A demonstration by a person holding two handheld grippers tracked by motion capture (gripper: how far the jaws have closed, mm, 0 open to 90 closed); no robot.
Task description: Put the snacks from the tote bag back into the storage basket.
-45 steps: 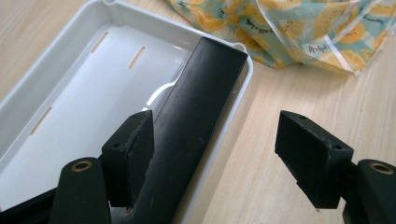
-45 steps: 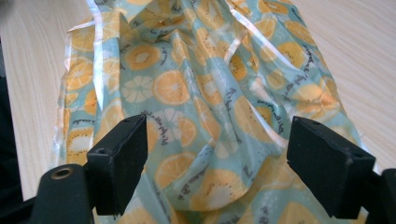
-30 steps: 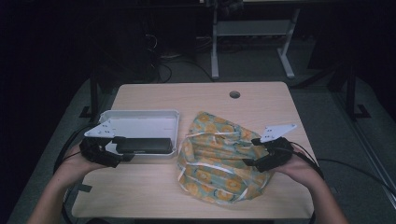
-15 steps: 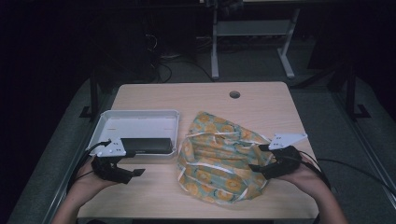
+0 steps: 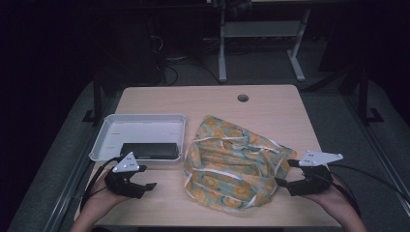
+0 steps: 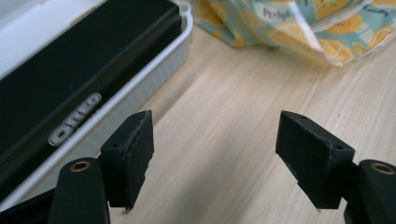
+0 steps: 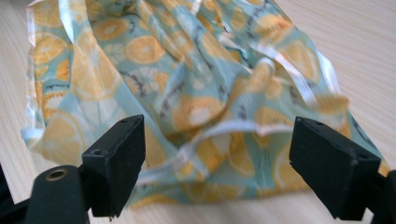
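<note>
Crumpled cloth point(image 5: 234, 166) lies in the lower middle of the high view, on the wooden table point(image 5: 270, 106). Pale teal ground, printed with orange and yellow citrus slices; thin pale ribbon-like edging runs across the folds in loose loops. Small dark script sits between the slices in the right gripper view; too blurred to read.

Right gripper point(image 5: 283, 176) sits at lower right of the high view, tips just beside the cloth's right edge. In its own view the cloth point(image 7: 187, 93) spreads across the frame beyond the spread jaws, with nothing held between them.

Left gripper point(image 5: 147, 182) is at lower left of the high view, over bare table, well apart from the cloth. Jaws spread wide in its own view, nothing between them but wood.

White tray point(image 5: 145, 126) at left centre of the high view holds a flat black case point(image 5: 147, 150) along its near wall. Left gripper view shows raised silver lettering on the case point(image 6: 74, 60), seemingly "OTTO", not certain.
</note>
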